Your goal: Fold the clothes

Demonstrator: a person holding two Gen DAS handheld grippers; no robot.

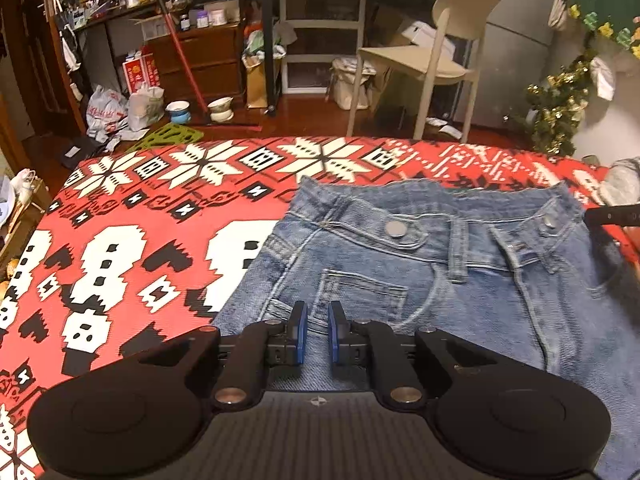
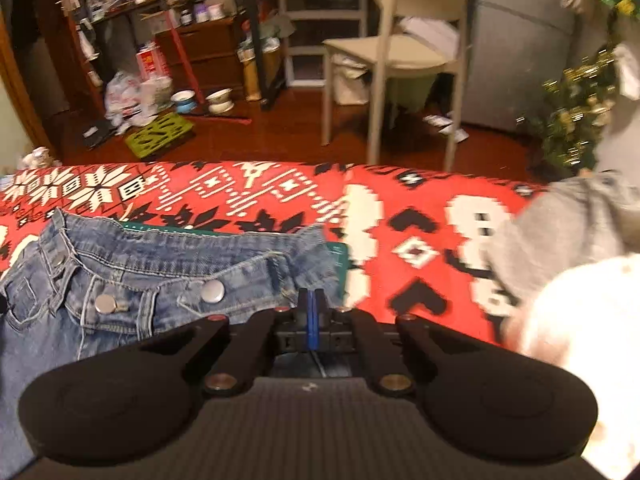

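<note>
Blue jeans [image 1: 460,280] lie flat on a red, white and black patterned blanket [image 1: 132,248], waistband toward the far edge, 2 metal buttons [image 1: 396,229] showing on the band. Left gripper [image 1: 318,334]: its 2 blue pads [image 1: 301,334] stand a narrow gap apart, with a ridge of denim from the hip area, near the small coin pocket, running up between them; whether the pads actually press the fabric cannot be told. Right gripper [image 2: 311,320]: pads fully together, with the edge of the jeans [image 2: 168,280] at the end of the waistband lying right at the closed tips and denim beneath; a grip on the cloth cannot be confirmed. A green mat corner [image 2: 336,256] peeks from under the waistband. Grey garment [image 2: 560,236] and something white and blurred [image 2: 580,340] lie to the right on the blanket. Pale chair [image 1: 436,60] stands on the wooden floor beyond.
</note>
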